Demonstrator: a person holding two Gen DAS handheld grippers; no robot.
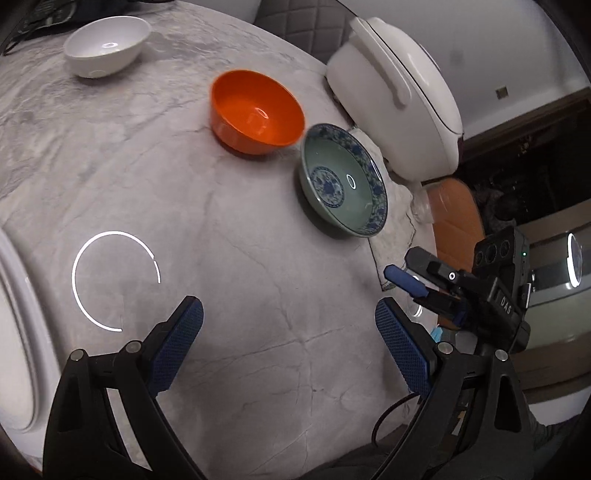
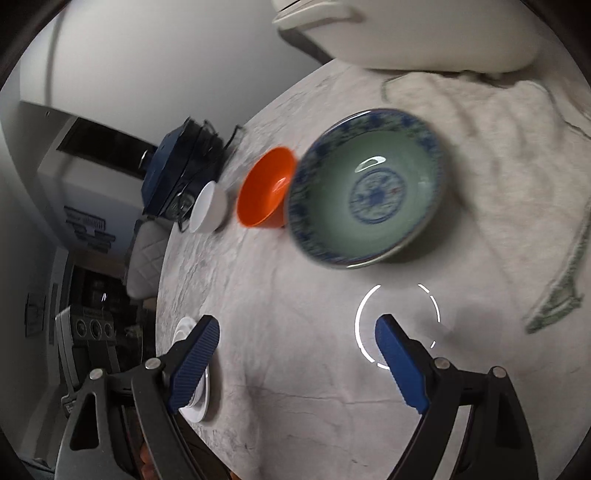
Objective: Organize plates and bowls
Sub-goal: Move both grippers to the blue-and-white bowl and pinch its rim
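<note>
A green bowl with blue pattern [image 1: 341, 184] [image 2: 367, 192] stands on the marble table [image 1: 221, 240], with an orange bowl [image 1: 256, 110] [image 2: 266, 192] just beyond it and a white bowl [image 1: 105, 46] [image 2: 208, 208] farther off. White plates [image 1: 16, 332] [image 2: 194, 373] lie at the table's near left. My left gripper [image 1: 288, 332] is open and empty above bare table. My right gripper [image 2: 297, 343] is open and empty, short of the green bowl; it also shows in the left wrist view [image 1: 406, 280].
A white rice cooker [image 1: 399, 96] [image 2: 406, 33] stands behind the green bowl on a white cloth [image 2: 498, 155]. A dark blue bag [image 2: 181, 166] sits at the far table edge. Chairs [image 1: 458, 214] stand around the table.
</note>
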